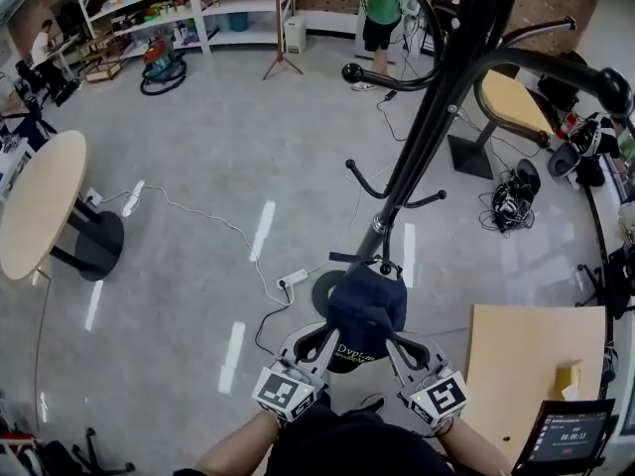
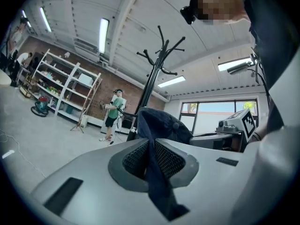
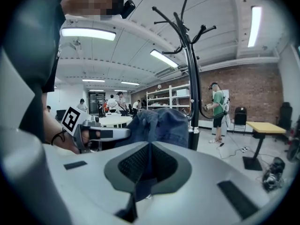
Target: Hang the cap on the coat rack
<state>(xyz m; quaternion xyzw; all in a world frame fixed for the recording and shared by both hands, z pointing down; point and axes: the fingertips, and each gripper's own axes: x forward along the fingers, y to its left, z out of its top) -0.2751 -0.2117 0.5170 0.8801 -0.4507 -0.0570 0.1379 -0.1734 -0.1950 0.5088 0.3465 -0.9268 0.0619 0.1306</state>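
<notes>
The left claw (image 1: 327, 337) and the right claw (image 1: 397, 345) are each pinched tight on an edge of the dark blue cloth cap (image 1: 367, 300). The cap is held up in the air between them. The tall black metal coat rack (image 1: 437, 117) stands upright just past the cap, straight ahead. Its hooks (image 1: 359, 179) are higher than the cap. Both claws are judged equally near it.

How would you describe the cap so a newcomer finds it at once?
Find the tall black coat rack. In front of its lower pole, the left gripper and right gripper pinch one dark blue cap between them, the only cloth thing held.
</notes>
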